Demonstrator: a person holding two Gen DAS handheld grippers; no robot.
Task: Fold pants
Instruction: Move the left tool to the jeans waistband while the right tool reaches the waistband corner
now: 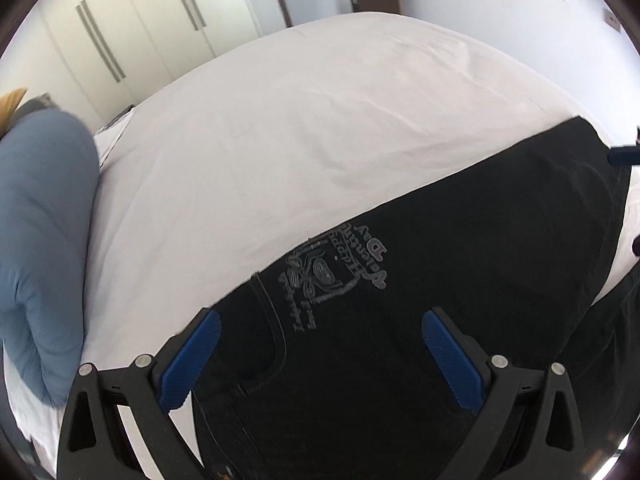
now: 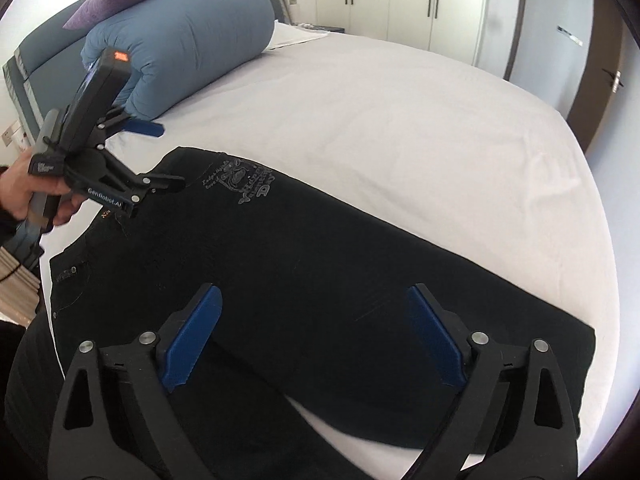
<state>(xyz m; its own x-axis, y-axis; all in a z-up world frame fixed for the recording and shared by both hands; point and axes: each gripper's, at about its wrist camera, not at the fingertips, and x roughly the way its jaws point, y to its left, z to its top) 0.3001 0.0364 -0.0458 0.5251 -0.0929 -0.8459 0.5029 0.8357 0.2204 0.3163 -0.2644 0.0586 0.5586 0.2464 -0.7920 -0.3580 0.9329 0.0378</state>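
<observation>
Right tongs [image 2: 314, 334] gape over black pants [image 2: 280, 264] on bed [image 2: 400, 128].

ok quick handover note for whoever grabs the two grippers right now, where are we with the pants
Left gripper: open, empty, above the waist end of the black pants by the printed pocket.
Right gripper: open, empty, above the leg part of the pants.
Pants: lying across the white bed, near its front edge, legs apparently laid one over the other lengthwise; hem end at the right in the right wrist view.
Blue rolled duvet sits at the head of the bed, clear of the pants.
Left to do: probably grasp waist and hem and fold the length over.
</observation>
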